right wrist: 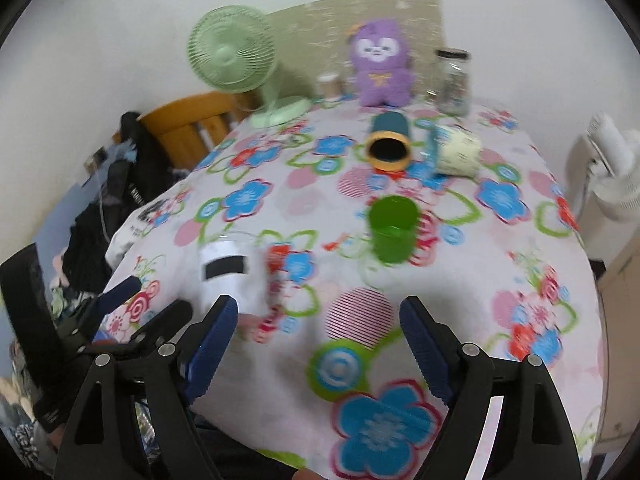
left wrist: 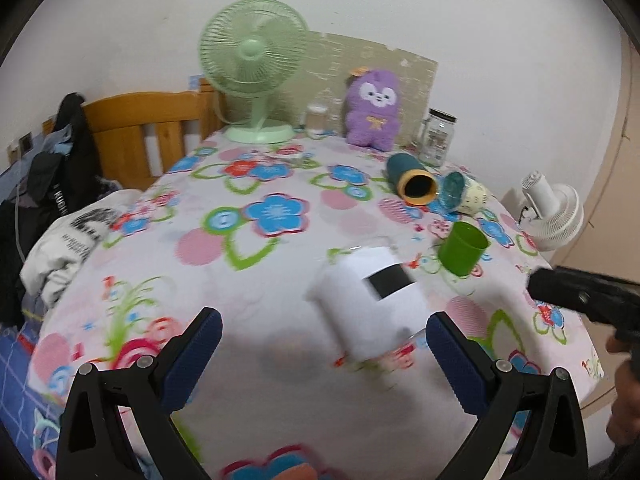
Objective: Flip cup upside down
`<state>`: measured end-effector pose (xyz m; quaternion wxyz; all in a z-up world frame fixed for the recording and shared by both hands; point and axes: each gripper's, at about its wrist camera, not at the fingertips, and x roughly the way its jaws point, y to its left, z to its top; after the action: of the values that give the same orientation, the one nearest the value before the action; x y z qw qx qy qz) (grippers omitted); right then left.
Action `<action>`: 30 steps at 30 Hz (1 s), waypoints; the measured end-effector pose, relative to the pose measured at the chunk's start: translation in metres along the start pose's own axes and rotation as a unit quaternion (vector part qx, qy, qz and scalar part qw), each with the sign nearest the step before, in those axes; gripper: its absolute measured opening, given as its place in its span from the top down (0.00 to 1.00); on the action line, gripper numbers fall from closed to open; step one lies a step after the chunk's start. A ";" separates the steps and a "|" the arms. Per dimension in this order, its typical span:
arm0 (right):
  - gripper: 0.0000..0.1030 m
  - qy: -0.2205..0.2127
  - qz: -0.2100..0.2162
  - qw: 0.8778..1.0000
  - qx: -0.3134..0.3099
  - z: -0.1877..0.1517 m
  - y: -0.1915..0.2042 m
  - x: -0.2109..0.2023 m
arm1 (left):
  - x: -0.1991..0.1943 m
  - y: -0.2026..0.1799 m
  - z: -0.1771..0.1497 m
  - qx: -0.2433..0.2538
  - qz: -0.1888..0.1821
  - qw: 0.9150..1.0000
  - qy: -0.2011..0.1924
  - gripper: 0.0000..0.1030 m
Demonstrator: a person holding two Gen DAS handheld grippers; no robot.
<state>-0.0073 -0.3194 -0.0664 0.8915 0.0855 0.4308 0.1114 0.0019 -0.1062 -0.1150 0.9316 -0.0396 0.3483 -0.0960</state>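
Note:
A clear cup wrapped in a white label with a black patch (left wrist: 370, 300) stands on the floral tablecloth (left wrist: 260, 264), just ahead of my left gripper (left wrist: 324, 332), nearer its right finger. The left gripper is open and empty. The cup also shows in the right wrist view (right wrist: 228, 276), at the left. My right gripper (right wrist: 318, 314) is open and empty, low over the near table edge. A green cup (right wrist: 392, 228) stands upright ahead of it; it also shows in the left wrist view (left wrist: 462, 248). The frames are blurred.
A dark teal cup with an orange rim (right wrist: 390, 146) and a cream cup (right wrist: 456, 150) lie on their sides farther back. A green fan (left wrist: 254, 64), a purple plush (left wrist: 374, 108) and a glass jar (left wrist: 438, 136) stand at the far edge. A white fan (left wrist: 554, 210) stands off the right.

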 end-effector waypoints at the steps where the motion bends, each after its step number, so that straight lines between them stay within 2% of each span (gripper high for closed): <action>1: 0.17 0.002 -0.001 1.000 0.008 -0.002 -0.006 0.000 | 0.006 -0.007 0.001 0.004 -0.001 1.000 0.000 0.00; 6: 0.17 0.010 -0.007 0.999 0.030 -0.016 -0.029 -0.002 | 0.037 -0.031 0.000 0.017 -0.002 1.000 0.018 0.00; 14: 0.17 0.011 -0.002 0.999 0.049 -0.021 -0.046 0.002 | 0.065 -0.034 -0.009 0.010 0.010 0.999 0.046 0.00; 20: 0.17 0.021 0.008 0.999 0.047 -0.020 -0.042 0.010 | 0.061 -0.026 -0.006 0.003 0.011 0.999 0.039 0.18; 26: 0.17 0.026 0.015 0.999 0.036 -0.019 -0.031 0.017 | 0.042 -0.020 0.005 0.001 0.017 0.999 0.033 0.20; 30: 0.17 0.025 0.021 0.999 0.029 -0.017 -0.026 0.019 | 0.026 -0.013 0.020 -0.007 0.010 0.998 0.066 0.21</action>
<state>-0.0057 -0.3381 -0.0972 0.8751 0.1173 0.4541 0.1192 0.0322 -0.1236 -0.1145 0.9072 -0.0366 0.4100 -0.0864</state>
